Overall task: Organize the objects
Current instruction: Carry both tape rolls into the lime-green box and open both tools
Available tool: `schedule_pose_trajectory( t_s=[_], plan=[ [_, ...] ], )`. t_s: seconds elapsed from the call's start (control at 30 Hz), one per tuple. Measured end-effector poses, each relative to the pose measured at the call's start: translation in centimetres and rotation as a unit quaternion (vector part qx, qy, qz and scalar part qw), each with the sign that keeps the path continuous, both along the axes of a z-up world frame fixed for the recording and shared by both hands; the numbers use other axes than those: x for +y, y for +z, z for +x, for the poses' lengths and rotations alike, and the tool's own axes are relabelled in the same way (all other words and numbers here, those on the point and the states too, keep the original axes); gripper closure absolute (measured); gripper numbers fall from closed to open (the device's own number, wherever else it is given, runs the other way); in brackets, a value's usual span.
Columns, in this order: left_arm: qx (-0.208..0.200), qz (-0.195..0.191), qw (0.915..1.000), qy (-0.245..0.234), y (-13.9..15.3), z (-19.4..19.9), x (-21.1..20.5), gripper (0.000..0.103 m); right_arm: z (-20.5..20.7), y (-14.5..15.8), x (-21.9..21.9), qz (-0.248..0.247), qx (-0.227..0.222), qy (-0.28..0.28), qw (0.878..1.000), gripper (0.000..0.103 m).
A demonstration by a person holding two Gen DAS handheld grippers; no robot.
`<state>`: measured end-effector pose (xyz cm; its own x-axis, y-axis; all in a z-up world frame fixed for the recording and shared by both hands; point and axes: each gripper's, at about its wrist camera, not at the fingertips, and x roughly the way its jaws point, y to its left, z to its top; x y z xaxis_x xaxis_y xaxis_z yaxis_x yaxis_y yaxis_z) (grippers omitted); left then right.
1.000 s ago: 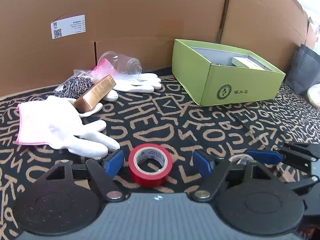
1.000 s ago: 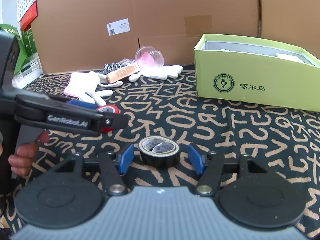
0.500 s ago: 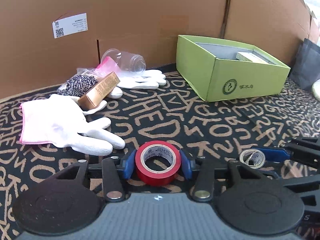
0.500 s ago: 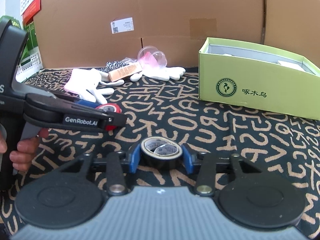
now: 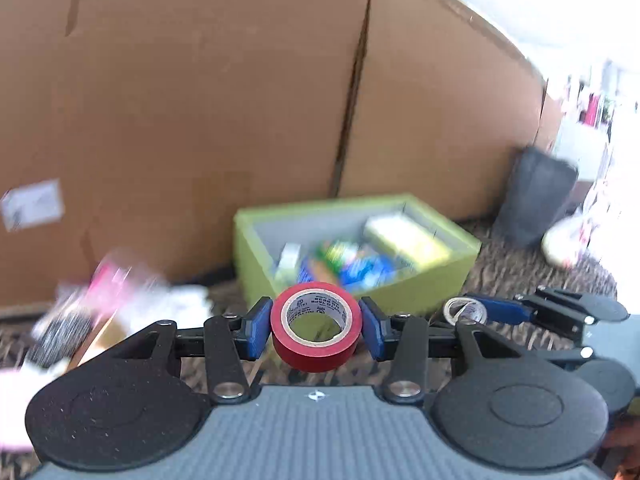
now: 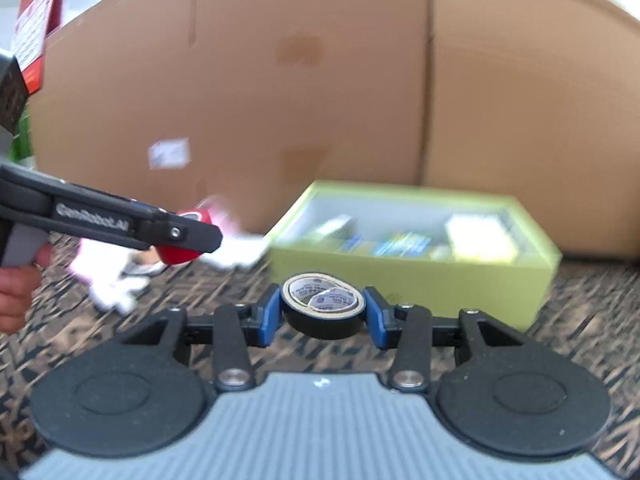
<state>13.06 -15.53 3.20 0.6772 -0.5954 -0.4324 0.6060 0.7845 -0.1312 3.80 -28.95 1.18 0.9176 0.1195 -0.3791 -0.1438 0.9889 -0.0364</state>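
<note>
1. The red tape roll (image 5: 316, 326) is clamped between the two blue pads (image 5: 256, 334) of the left gripper (image 5: 316, 332), its hole tilted toward the camera, and is held up off the patterned cloth (image 5: 532, 264).
2. The black tape roll (image 6: 323, 306) is gripped flat between the pads of the right gripper (image 6: 323, 318), also raised.
3. The green box (image 6: 416, 268) is seen beyond both rolls, open, with blurred packets inside.
4. In the right wrist view, the left gripper is seen at the left with the red roll at its tip.
5. White gloves (image 6: 116, 272) are seen blurred on the cloth, left of the box.
6. Cardboard sheets (image 5: 200, 80) are stood behind.
</note>
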Motion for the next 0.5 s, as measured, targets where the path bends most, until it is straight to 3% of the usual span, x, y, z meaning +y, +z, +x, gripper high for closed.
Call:
schedule_pose_trajectory(
  t_s=[0.17,0.33,0.5],
  plan=[
    [-0.004,-0.004,1.0000,0.004,1.5,4.0,-5.1,0.054,4.6,1.4,-2.8,-0.015,-0.026,-0.040,0.999,0.060],
    [0.025,0.019,0.9994,0.015,0.0,8.1,-9.4,0.054,9.9,0.0,-4.8,-0.017,-0.010,-0.067,0.998,0.060],
    [0.020,0.025,0.9991,0.028,-0.9,10.5,-11.5,0.054,13.7,-1.6,-5.9,-0.012,0.004,-0.068,0.998,0.058]
  ],
)
